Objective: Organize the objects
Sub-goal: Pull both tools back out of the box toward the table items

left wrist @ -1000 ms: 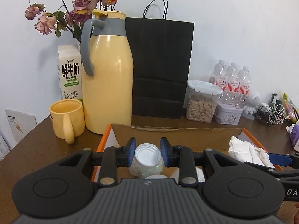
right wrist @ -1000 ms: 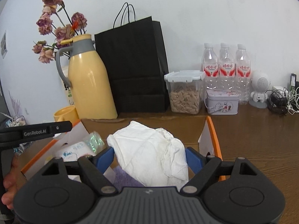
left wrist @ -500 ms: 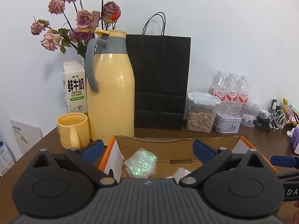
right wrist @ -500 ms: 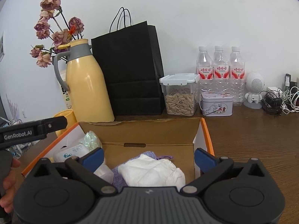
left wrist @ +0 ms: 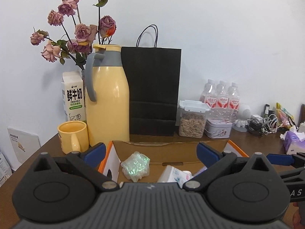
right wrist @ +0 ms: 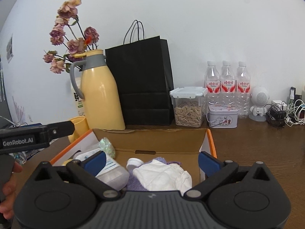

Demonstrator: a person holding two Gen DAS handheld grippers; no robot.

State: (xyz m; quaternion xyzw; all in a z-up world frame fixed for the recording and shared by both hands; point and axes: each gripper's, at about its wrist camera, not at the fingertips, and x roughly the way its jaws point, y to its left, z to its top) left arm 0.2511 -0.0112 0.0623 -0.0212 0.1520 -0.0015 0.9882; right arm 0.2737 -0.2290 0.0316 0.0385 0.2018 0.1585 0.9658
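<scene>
An open cardboard box [left wrist: 171,149] with orange edges lies on the brown table. In the left wrist view it holds an iridescent glitter-filled jar [left wrist: 135,165] on its side and a white pack [left wrist: 171,174]. My left gripper [left wrist: 151,152] hangs open above the box's near edge, nothing between its blue pads. In the right wrist view the box [right wrist: 162,139] holds a crumpled white cloth [right wrist: 162,175] on a purple cloth [right wrist: 133,186], a white bottle [right wrist: 112,171] and the glitter jar [right wrist: 106,146]. My right gripper [right wrist: 152,161] is open above them, holding nothing.
Behind the box stand a yellow thermos jug [left wrist: 106,99], a yellow mug [left wrist: 73,136], a milk carton [left wrist: 73,99], a black paper bag [left wrist: 152,91], a seed container [left wrist: 192,122], a tin [left wrist: 218,127] and water bottles [left wrist: 220,97]. Cables [right wrist: 284,112] lie at the far right.
Both grippers opened wide and drew back and up. The left let go of the glitter jar, which now lies in the box. The right released the white cloth, which dropped into the box.
</scene>
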